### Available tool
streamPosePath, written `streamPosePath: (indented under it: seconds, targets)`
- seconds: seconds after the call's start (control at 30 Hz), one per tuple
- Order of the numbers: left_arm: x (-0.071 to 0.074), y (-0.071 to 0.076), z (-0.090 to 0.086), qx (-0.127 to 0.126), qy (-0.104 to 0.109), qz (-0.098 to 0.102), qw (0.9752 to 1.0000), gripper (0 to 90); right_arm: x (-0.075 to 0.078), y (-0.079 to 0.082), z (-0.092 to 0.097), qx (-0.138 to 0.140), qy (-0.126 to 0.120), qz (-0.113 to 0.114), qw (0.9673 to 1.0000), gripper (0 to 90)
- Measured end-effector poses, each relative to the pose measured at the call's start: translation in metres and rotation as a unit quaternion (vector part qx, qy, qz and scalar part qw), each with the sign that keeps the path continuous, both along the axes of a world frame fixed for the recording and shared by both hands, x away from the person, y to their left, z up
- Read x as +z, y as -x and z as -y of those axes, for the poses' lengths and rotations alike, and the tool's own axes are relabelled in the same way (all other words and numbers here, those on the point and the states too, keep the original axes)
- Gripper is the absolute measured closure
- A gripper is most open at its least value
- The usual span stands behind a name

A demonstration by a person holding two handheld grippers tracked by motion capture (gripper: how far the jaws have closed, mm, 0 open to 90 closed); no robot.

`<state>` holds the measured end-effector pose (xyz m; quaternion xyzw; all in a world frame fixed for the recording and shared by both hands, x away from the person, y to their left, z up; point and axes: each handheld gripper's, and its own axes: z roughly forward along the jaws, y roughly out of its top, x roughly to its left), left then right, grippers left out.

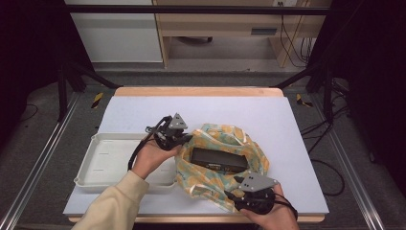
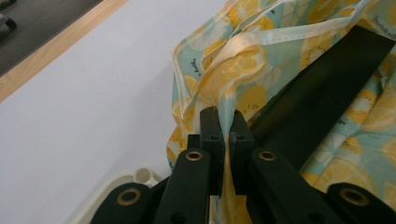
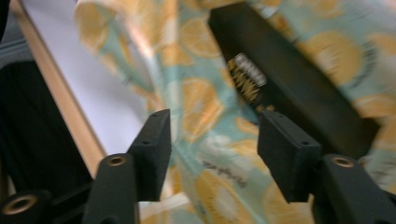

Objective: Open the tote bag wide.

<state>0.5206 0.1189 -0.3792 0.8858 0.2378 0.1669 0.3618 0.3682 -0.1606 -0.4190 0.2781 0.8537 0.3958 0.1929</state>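
Yellow lemon cloth bag (image 1: 218, 165) already holds our black box (image 1: 219, 160). Our left gripper (image 2: 223, 123) pinches its rim; our right gripper (image 3: 212, 149) stands open. Closing remains.

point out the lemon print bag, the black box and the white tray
lemon print bag (image 1: 210, 178), high view, on the cloth near its front edge
black box (image 1: 219, 159), high view, on the middle of its top face
white tray (image 1: 112, 155), high view, on its bare floor
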Motion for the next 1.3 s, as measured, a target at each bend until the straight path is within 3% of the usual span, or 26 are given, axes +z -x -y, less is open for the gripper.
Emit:
streamPosePath:
  seconds: [0.1, 0.2, 0.27, 0.4, 0.53, 0.57, 0.63, 0.73, 0.87, 1.0, 1.1, 1.2, 1.3]
  targets:
    - [0.001, 0.002, 0.000, 0.000, 0.002, 0.002, 1.0000, 88.6, 0.013, -0.006, 0.009, -0.023, -0.003, 0.014, 0.9996, 39.0]
    - [0.002, 0.003, -0.002, 0.000, 0.010, 0.002, 0.9999, 88.7, 0.023, -0.016, 0.021, -0.063, -0.004, 0.022, 0.9978, 39.0]
    - [0.002, 0.003, -0.003, 0.001, 0.013, 0.002, 0.9999, 88.7, 0.026, -0.023, 0.030, -0.095, -0.001, 0.025, 0.9952, 39.6]
    - [0.002, 0.004, -0.004, -0.001, 0.017, 0.001, 0.9999, 88.8, 0.022, -0.038, 0.049, -0.162, 0.010, 0.026, 0.9865, 41.2]
    - [0.002, 0.005, -0.003, -0.002, 0.019, 0.002, 0.9998, 88.9, 0.011, -0.050, 0.053, -0.168, 0.032, -0.006, 0.9853, 49.5]
    - [0.002, 0.005, -0.004, -0.002, 0.019, 0.002, 0.9998, 88.9, 0.009, -0.052, 0.053, -0.166, 0.037, -0.008, 0.9854, 60.7]
    - [0.002, 0.005, -0.004, -0.003, 0.018, 0.000, 0.9998, 88.9, 0.008, -0.055, 0.054, -0.162, 0.038, -0.017, 0.9860, 71.5]
    - [0.001, 0.005, -0.005, -0.003, 0.021, -0.005, 0.9998, 89.0, 0.010, -0.063, 0.058, -0.171, 0.050, -0.018, 0.9839, 86.0]
    - [-0.001, 0.006, -0.004, -0.010, 0.026, -0.014, 0.9995, 88.9, 0.017, -0.077, 0.066, -0.185, 0.068, -0.004, 0.9804, 89.0]
    - [-0.003, 0.007, -0.001, -0.008, 0.024, -0.014, 0.9996, 89.0, 0.021, -0.090, 0.068, -0.189, 0.084, 0.001, 0.9785, 89.2]
    - [-0.004, 0.007, -0.001, -0.006, 0.022, -0.013, 0.9997, 89.1, 0.016, -0.093, 0.064, -0.166, 0.091, -0.014, 0.9819, 83.8]
    - [-0.004, 0.005, -0.003, -0.003, 0.023, -0.012, 0.9997, 89.2, 0.017, -0.090, 0.060, -0.148, 0.083, -0.006, 0.9855, 67.9]
    - [-0.004, 0.004, -0.005, 0.000, 0.023, -0.011, 0.9997, 89.2, 0.024, -0.087, 0.056, -0.144, 0.071, 0.010, 0.9870, 53.9]
